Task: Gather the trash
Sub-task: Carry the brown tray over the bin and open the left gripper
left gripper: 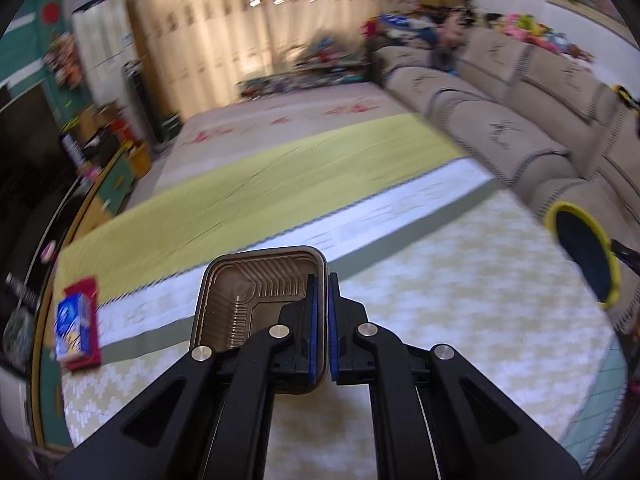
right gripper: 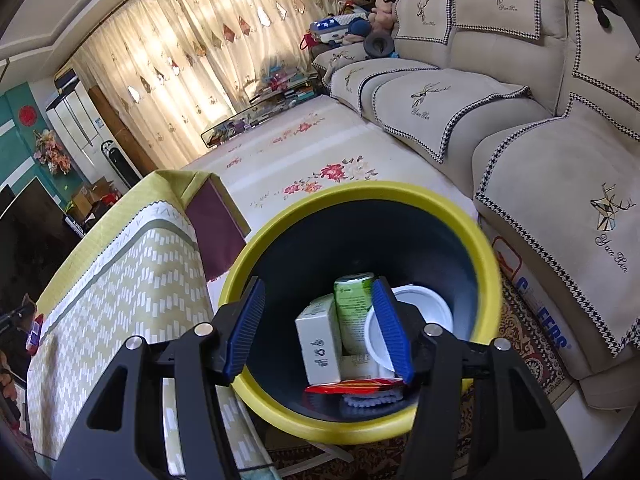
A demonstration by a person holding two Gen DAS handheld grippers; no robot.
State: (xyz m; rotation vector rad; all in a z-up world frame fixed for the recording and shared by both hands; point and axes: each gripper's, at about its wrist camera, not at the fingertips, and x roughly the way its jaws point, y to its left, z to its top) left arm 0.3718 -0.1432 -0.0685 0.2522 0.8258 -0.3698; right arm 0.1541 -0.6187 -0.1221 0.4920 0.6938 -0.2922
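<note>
Bin (right gripper: 280, 240), frame centre, already holds can (right gripper: 354, 308), boxes, lid. Left gripper (left gripper: 320, 280) clamps brown tray (left gripper: 256, 296) rim; right gripper (right gripper: 320, 320) half-open, empty. Carton (left gripper: 78, 320) lower left remains on table (left gripper: 440, 340).

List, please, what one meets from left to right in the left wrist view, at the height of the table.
Red and blue box → brown tray, clamped at its right rim by the left gripper → yellow-rimmed bin at the right edge.
</note>
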